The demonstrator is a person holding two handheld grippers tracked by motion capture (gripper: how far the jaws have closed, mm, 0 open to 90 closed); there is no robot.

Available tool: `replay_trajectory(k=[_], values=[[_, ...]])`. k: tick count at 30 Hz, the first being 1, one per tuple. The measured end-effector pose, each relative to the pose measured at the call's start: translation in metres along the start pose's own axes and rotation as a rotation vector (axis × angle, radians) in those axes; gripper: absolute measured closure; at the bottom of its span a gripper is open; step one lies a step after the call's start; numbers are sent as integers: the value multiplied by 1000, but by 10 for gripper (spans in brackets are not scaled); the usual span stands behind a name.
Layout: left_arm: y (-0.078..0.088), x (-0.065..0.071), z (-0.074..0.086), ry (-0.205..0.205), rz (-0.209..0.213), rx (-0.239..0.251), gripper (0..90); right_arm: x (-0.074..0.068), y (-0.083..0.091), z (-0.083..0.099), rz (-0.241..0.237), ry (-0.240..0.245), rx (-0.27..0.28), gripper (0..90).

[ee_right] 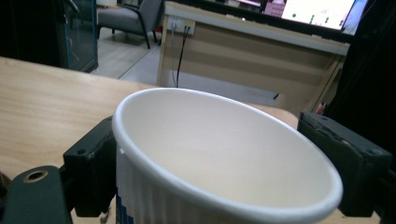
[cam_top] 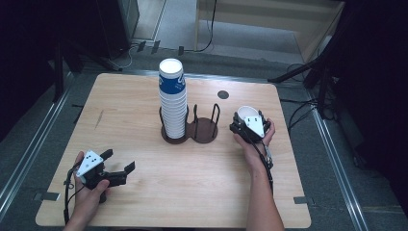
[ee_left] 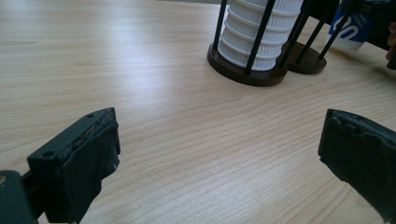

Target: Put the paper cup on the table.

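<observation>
Cup (ee_right: 224, 158) between my right gripper's (cam_top: 247, 121) jaws, grip looks light.
Slip risk: it could tip onto the table (cam_top: 144, 187); left gripper (cam_top: 117, 166) wide open, empty.

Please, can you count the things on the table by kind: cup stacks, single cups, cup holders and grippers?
Stack of cups in the holder: 1
Single cup between the right gripper's jaws: 1
Double cup holder: 1
Grippers, with the open left gripper: 2
Total: 5
</observation>
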State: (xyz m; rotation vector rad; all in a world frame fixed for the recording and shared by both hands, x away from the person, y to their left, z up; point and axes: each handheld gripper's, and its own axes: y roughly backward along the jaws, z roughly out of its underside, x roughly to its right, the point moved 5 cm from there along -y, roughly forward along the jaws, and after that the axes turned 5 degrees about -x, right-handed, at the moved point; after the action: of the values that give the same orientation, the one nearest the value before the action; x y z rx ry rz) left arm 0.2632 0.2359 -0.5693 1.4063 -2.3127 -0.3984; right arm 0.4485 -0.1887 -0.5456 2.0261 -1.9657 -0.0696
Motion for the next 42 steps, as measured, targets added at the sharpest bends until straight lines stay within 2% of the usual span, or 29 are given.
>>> replay_trajectory(k=[7, 13, 16, 20, 29, 36, 42], values=[[0, 0, 0, 6, 3, 1, 0, 1, -4, 3, 5, -13, -10, 124], [-1, 0, 0, 5, 5, -3, 0, 0, -2, 5, -10, -20, -33, 112], [-1, 0, 0, 7, 7, -5, 0, -2, -2, 7, -22, -13, -50, 72], [-1, 0, 0, 6, 5, -4, 0, -4, -1, 8, -51, -33, -70, 0], [0, 0, 0, 6, 2, -1, 0, 0, 8, -2, -78, -105, -55, 0], [0, -1, 0, 8, 3, -2, 0, 2, 21, -7, -125, -133, -34, 0], [0, 0, 0, 5, 0, -1, 0, 5, 33, -8, -136, -145, -21, 0]])
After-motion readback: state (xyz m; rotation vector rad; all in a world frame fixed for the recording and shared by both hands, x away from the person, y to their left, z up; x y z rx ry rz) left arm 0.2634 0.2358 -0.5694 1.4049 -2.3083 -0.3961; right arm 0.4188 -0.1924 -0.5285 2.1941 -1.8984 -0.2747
